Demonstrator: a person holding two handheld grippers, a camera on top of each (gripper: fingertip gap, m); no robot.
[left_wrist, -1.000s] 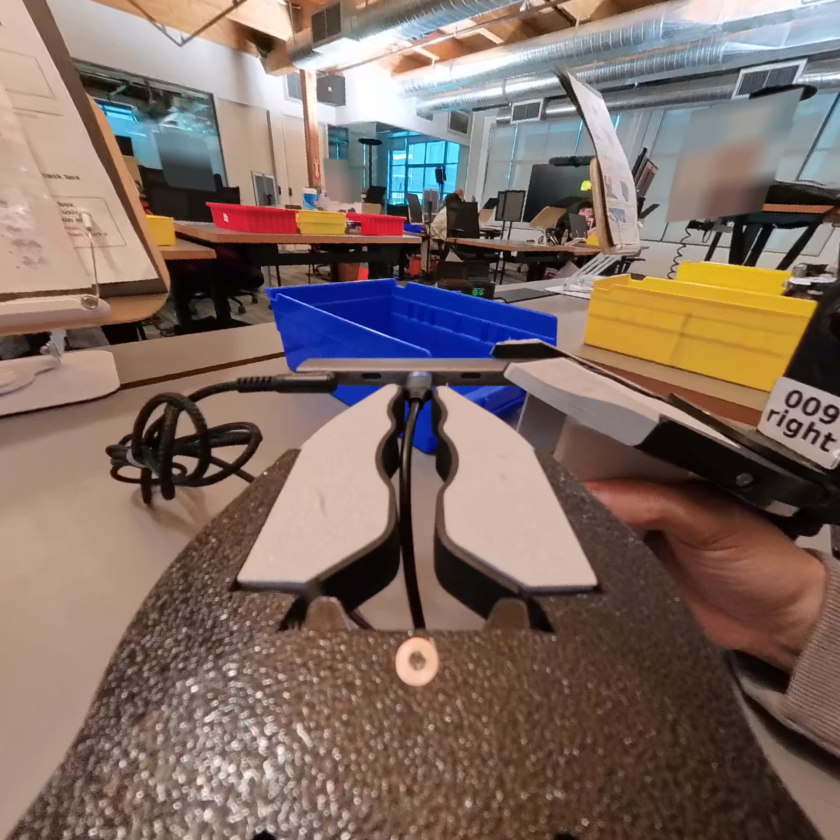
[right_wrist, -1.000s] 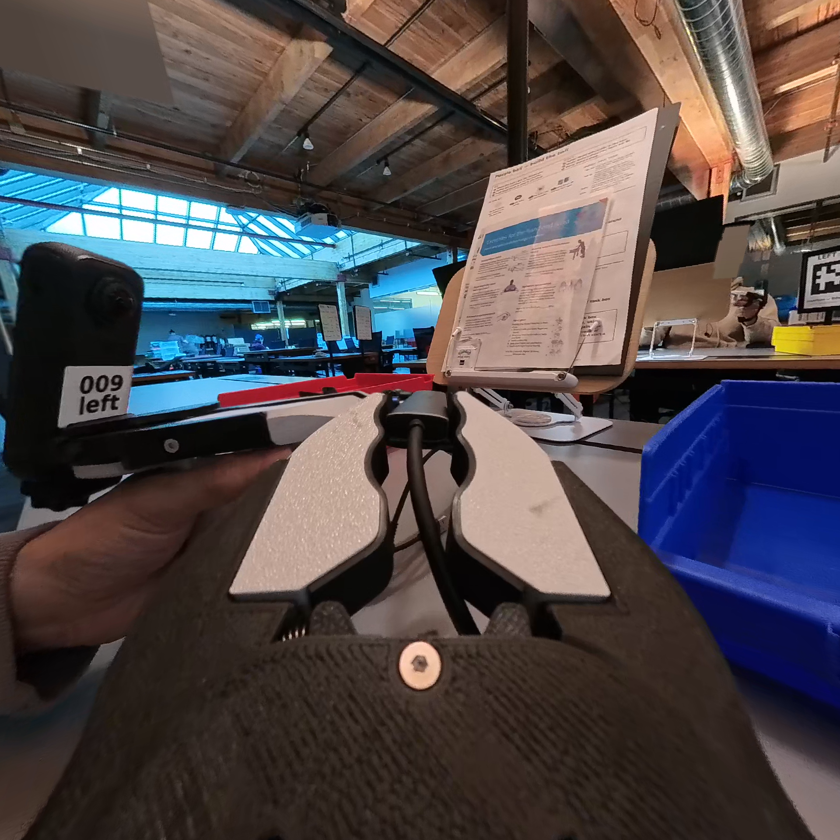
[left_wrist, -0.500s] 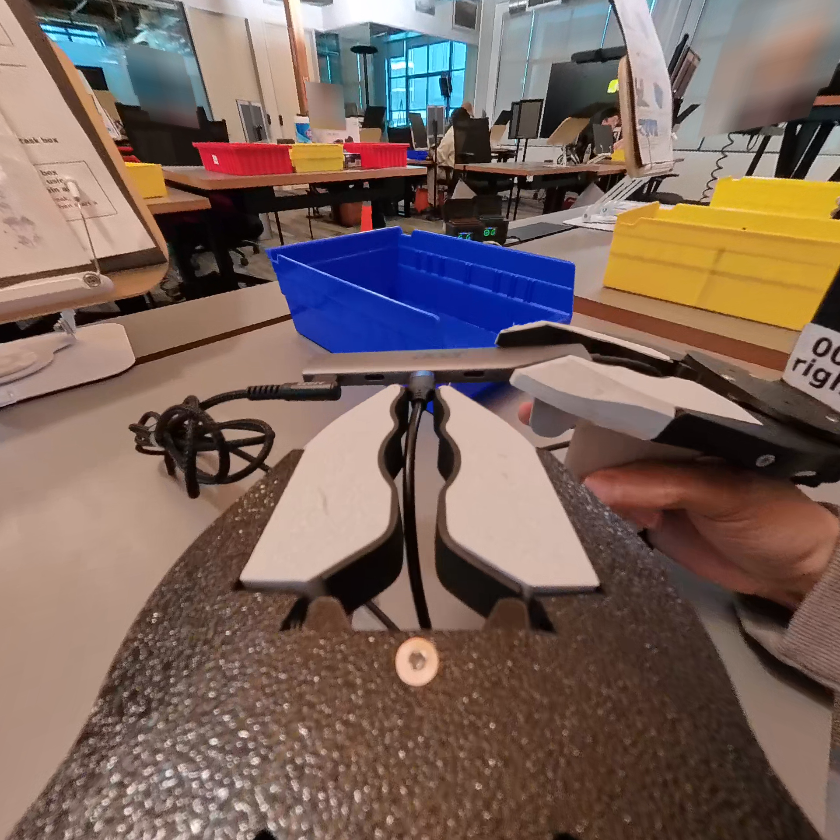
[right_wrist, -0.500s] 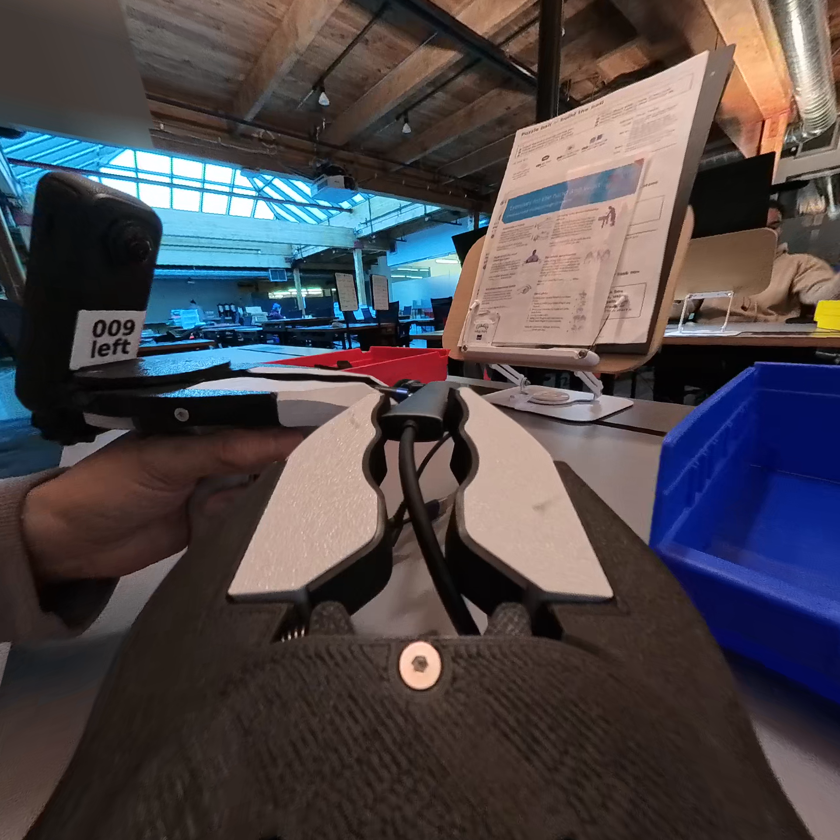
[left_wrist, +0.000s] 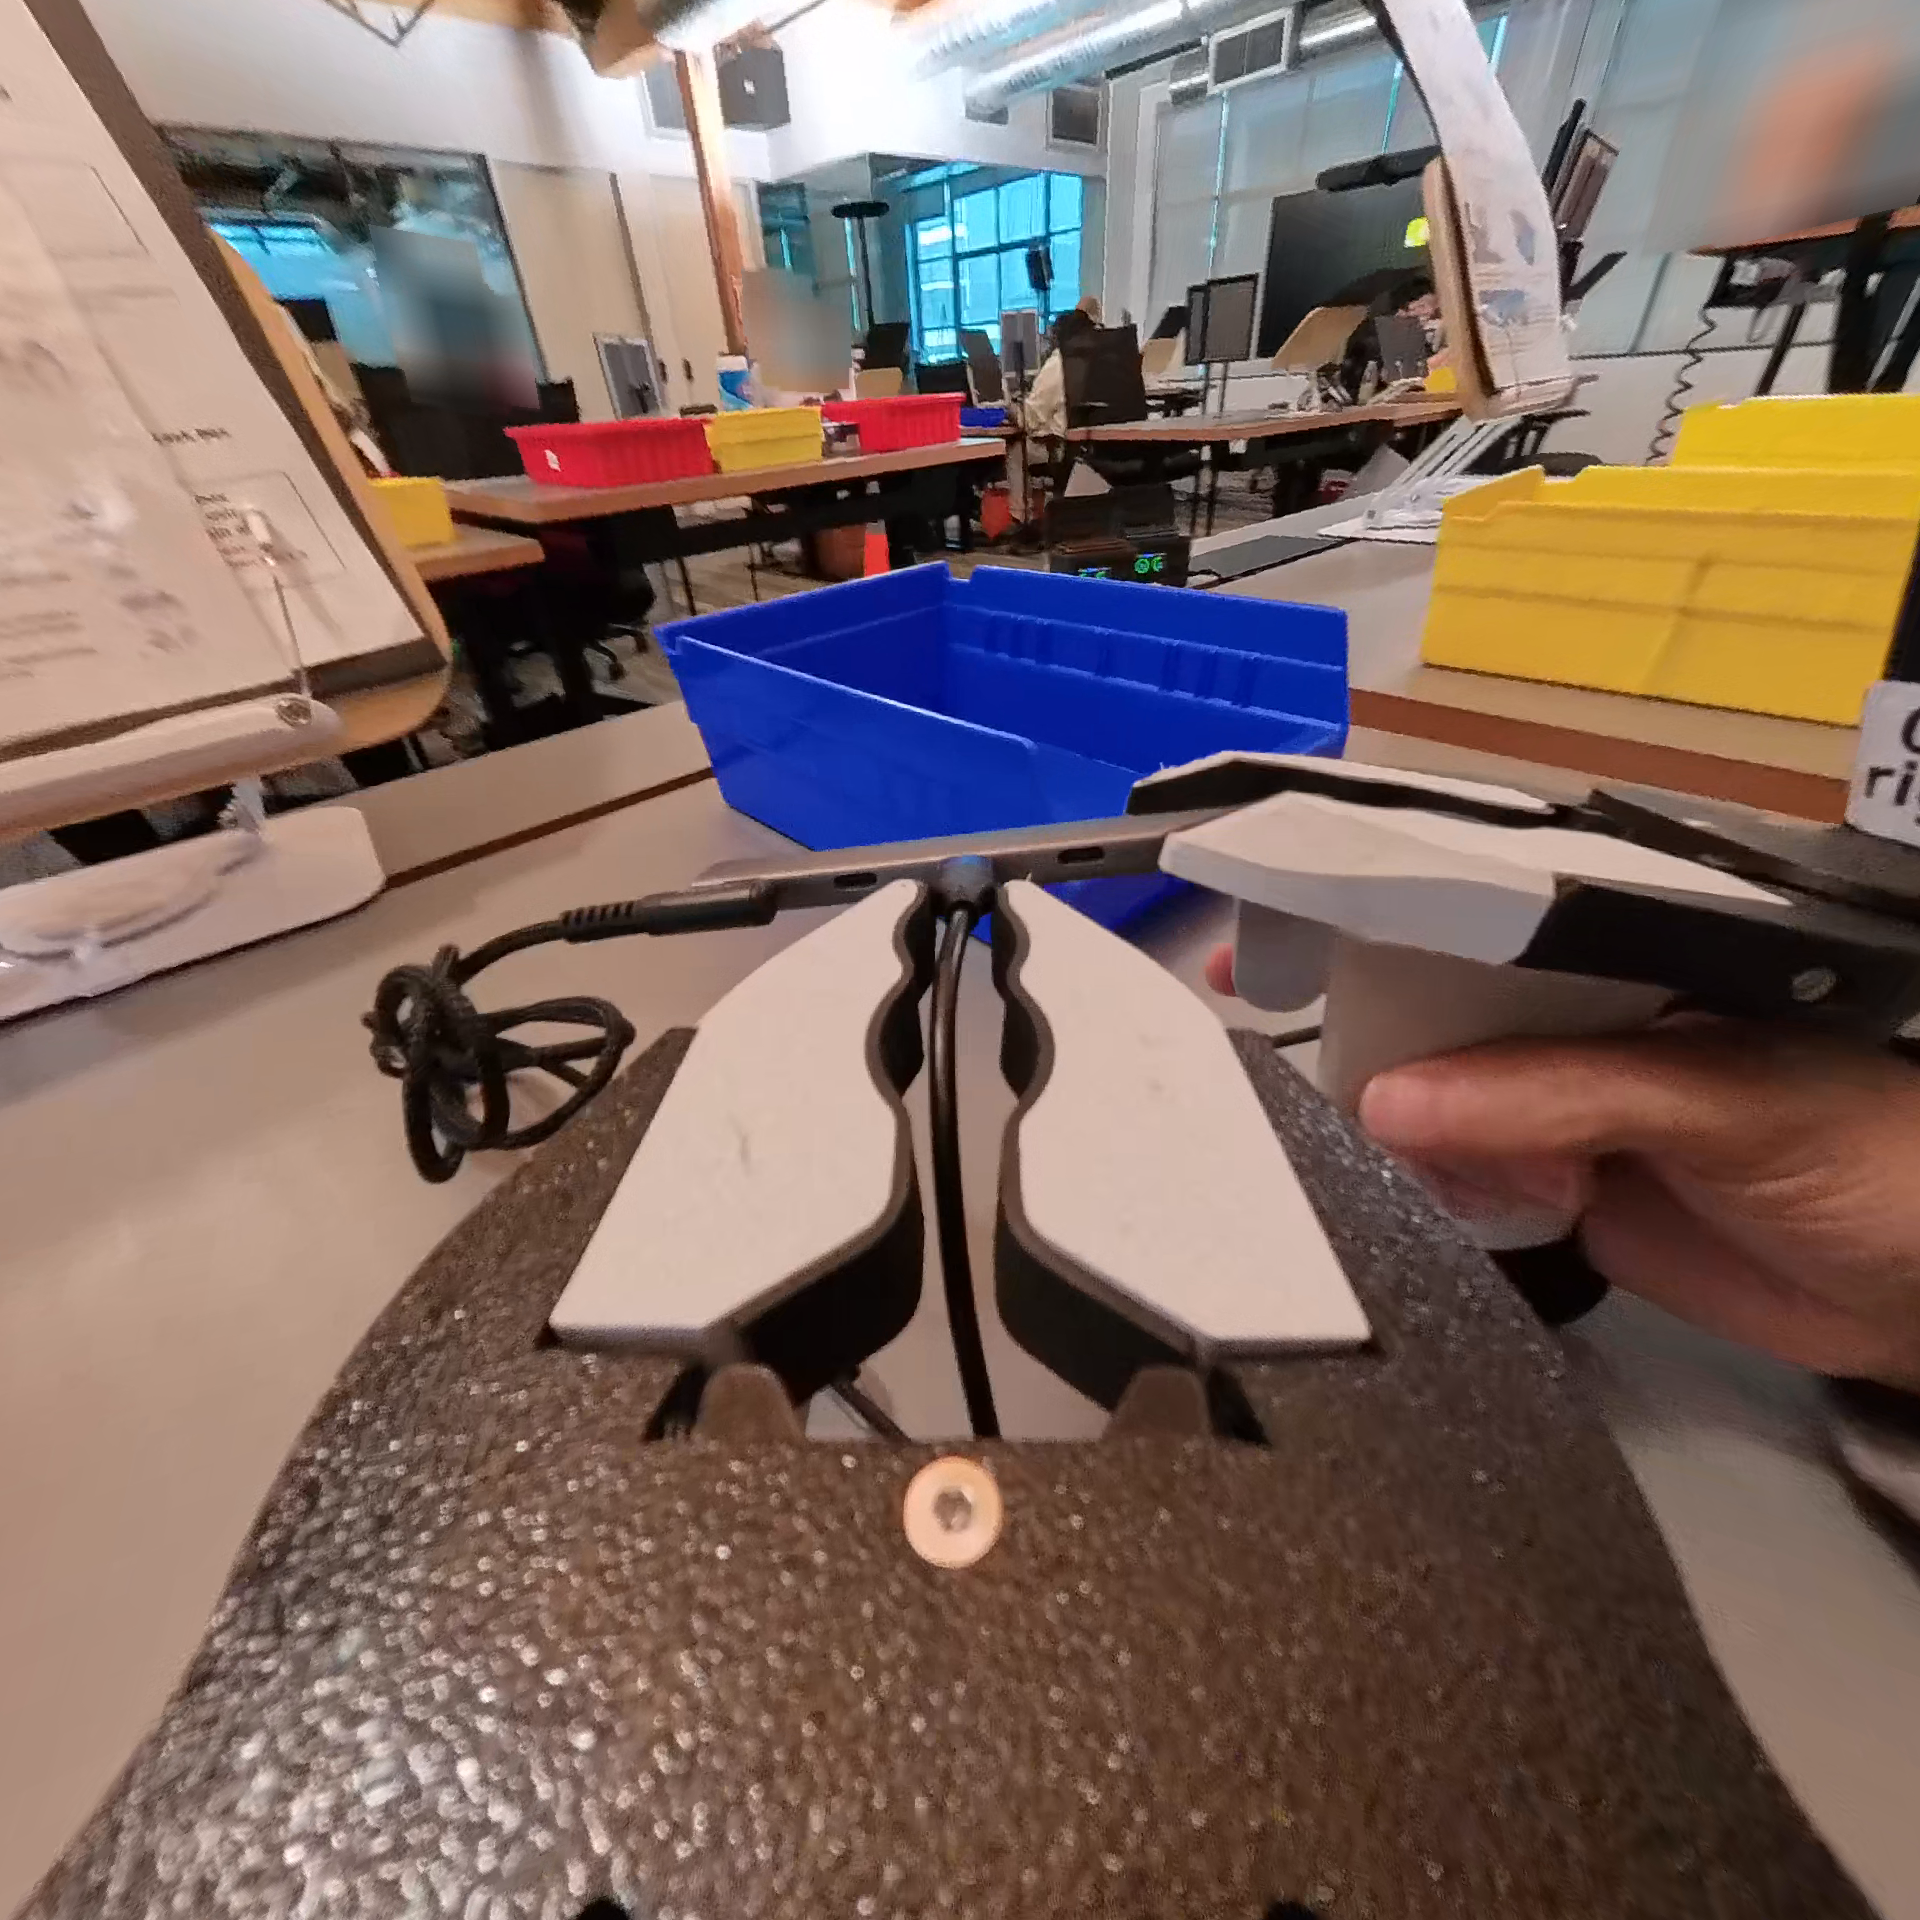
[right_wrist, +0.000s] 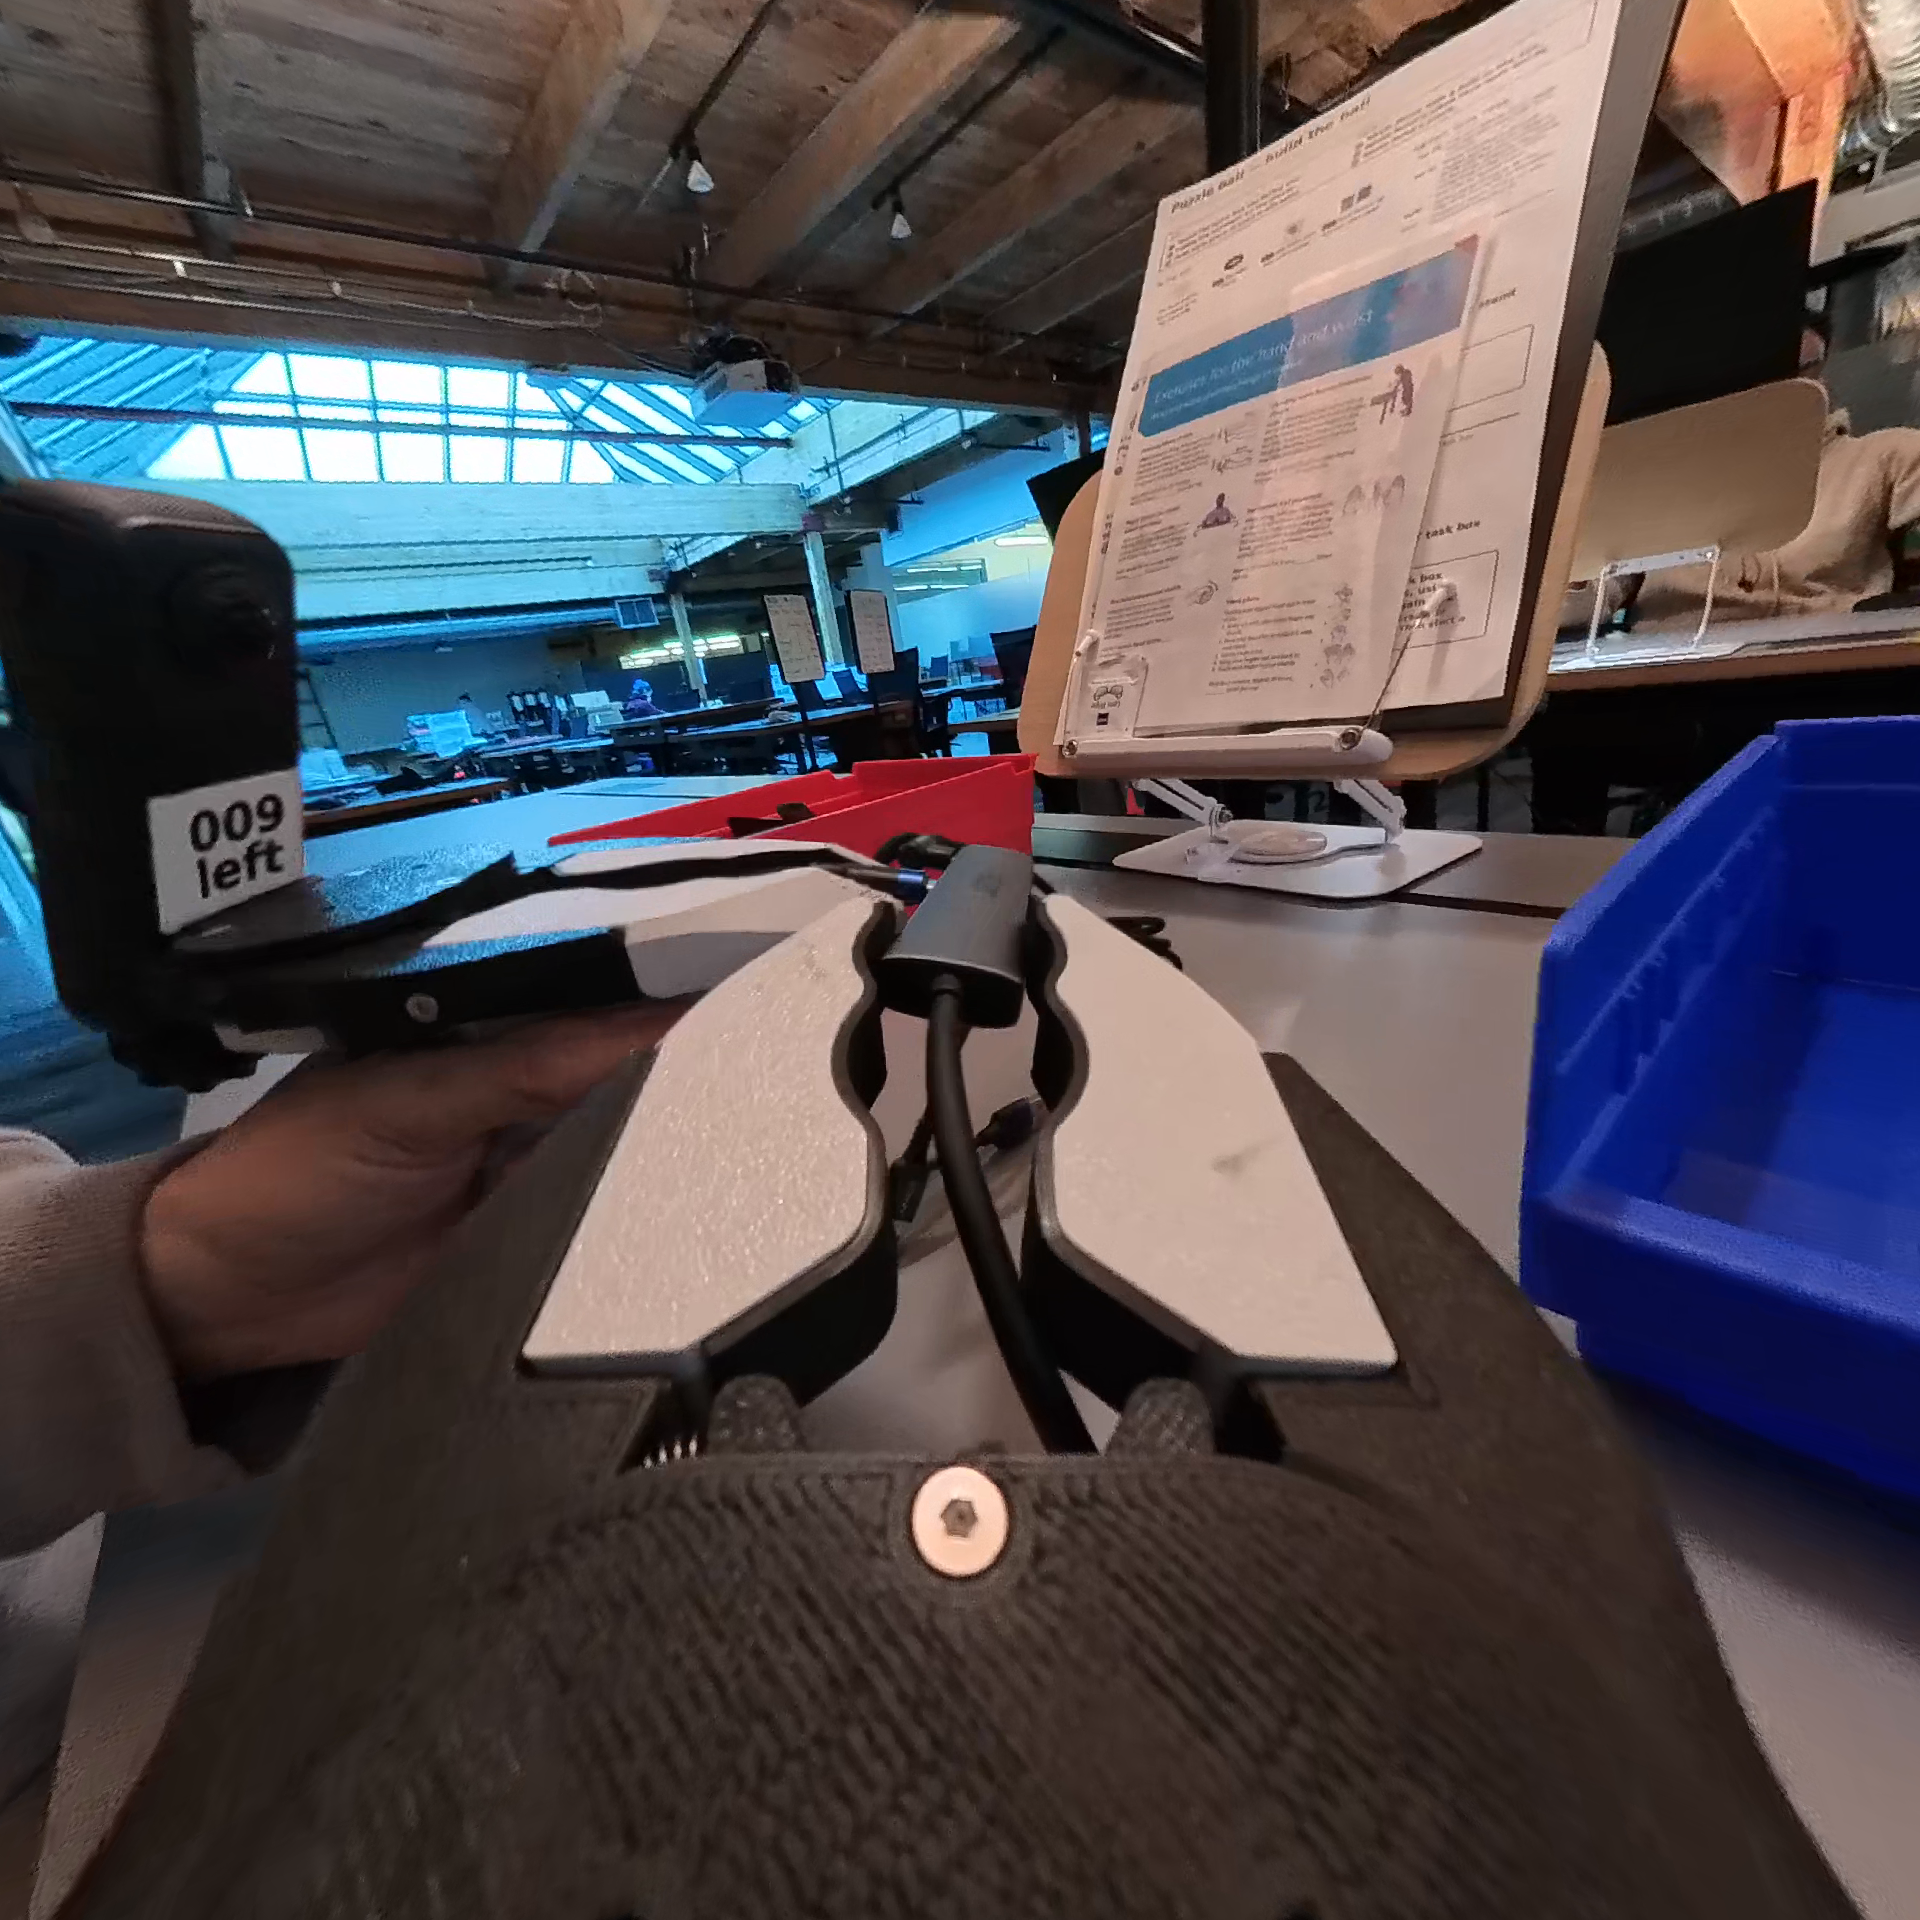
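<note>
A flat grey USB hub (left_wrist: 1049, 860) is held level above the grey table (left_wrist: 208, 1195). My left gripper (left_wrist: 961, 914) is shut on a black cable plug (left_wrist: 961, 883) seated in the hub's near side; its cable runs back between my fingers. My right gripper (left_wrist: 1148, 831) comes in from the right and is shut on the hub's right end. In the right wrist view the hub (right_wrist: 966, 914) sits end-on between my right gripper (right_wrist: 956, 935) fingers, with its tail cable trailing back. The left gripper (right_wrist: 873, 868) meets it from the left. A black braided cable (left_wrist: 468, 1049) plugged into the hub's left end lies coiled on the table.
A blue bin (left_wrist: 883, 748) stands just behind the hub and shows at the right in the right wrist view (right_wrist: 1714, 1143). Yellow bins (left_wrist: 1662, 623) are at the far right. A document stand (left_wrist: 156, 499) is at the left. A red bin (right_wrist: 914, 800) sits beyond the hub. Both grippers' tips are close together, under 4 cm apart.
Both grippers keep their grips. The hub has tilted a little, right end higher. The right wrist view now looks down onto the hub's top instead of end-on.
</note>
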